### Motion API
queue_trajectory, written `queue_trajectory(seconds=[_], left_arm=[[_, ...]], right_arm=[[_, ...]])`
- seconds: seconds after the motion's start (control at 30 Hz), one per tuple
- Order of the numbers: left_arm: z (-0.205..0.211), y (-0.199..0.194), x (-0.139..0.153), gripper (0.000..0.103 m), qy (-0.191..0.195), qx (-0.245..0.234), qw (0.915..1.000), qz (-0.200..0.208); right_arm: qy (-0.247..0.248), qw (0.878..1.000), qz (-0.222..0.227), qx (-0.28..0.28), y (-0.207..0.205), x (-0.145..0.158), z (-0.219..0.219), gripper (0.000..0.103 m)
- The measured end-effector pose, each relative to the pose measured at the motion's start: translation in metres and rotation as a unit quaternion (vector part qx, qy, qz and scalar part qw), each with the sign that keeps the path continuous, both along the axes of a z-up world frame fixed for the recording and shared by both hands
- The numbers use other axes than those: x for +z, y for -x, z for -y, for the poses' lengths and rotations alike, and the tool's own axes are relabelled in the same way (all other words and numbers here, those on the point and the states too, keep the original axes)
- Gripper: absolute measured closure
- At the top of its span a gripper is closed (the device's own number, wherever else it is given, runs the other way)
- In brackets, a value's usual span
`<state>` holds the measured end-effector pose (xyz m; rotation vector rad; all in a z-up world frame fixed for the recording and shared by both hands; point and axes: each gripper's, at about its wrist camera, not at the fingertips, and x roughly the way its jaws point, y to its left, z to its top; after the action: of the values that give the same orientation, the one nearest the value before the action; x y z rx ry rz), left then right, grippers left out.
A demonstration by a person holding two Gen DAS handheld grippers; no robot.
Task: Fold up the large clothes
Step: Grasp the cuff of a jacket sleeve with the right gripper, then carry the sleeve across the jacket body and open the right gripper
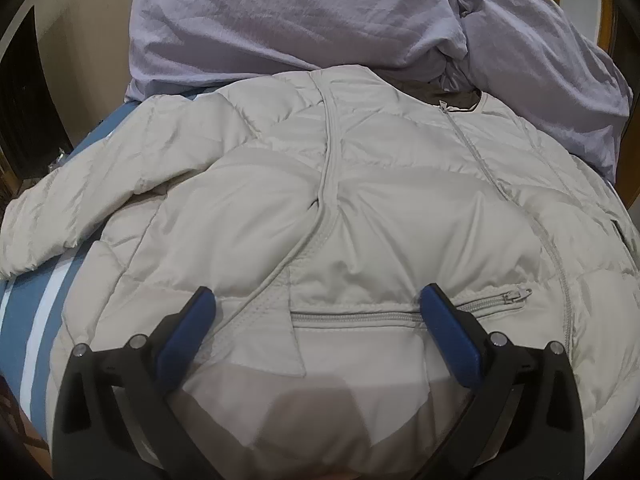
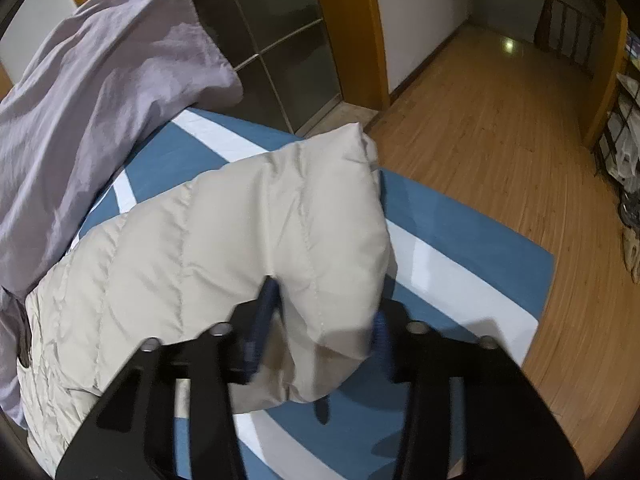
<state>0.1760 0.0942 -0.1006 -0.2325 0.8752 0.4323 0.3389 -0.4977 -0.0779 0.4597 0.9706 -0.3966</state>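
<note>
Right gripper (image 2: 320, 320) fingers pinch the sleeve of the cream quilted puffer jacket (image 1: 360, 208); left gripper (image 1: 318, 312) fingers spread wide above it.

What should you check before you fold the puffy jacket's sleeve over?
1. Right hand-held gripper grips the sleeve: ok, the blue pads pinch its padded end.
2. Left hand-held gripper is free: ok, jaws wide apart over the jacket by the pocket zipper, holding nothing.
3. Jacket lies flat: not ok, its front is creased and bunched.
4. Front zipper is closed: ok along the part that shows.
5. Purple bedding is out of the way: not ok, it lies right against the collar.
6. Jacket is all on the blue striped sheet: cannot tell, its lower edge is hidden.
</note>
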Motion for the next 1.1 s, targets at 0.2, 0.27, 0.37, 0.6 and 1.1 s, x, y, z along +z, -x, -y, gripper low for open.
queue_trajectory(seconds=[0.2, 0.27, 0.37, 0.6, 1.1], left_arm=[[-0.002, 0.0, -0.001, 0.002, 0.01, 0.0, 0.9999, 0.003], [-0.003, 0.001, -0.001, 0.002, 0.014, -0.001, 0.9999, 0.005], [-0.004, 0.001, -0.001, 0.002, 0.02, -0.001, 0.9998, 0.008], [-0.007, 0.004, -0.001, 0.002, 0.035, -0.002, 0.9992, 0.016], [-0.014, 0.008, -0.001, 0.002, 0.061, -0.005, 0.9976, 0.031]], right_arm=[[0.069, 0.997, 0.02, 0.022, -0.005, 0.034, -0.033, 0.083], [0.084, 0.995, 0.044, 0.043, -0.007, 0.052, -0.053, 0.084], [0.089, 0.99, 0.066, 0.087, -0.014, 0.073, -0.09, 0.084], [0.096, 0.973, 0.07, 0.2, -0.049, 0.086, -0.205, 0.084], [0.001, 0.9, 0.051, 0.433, -0.037, 0.062, -0.435, 0.085]])
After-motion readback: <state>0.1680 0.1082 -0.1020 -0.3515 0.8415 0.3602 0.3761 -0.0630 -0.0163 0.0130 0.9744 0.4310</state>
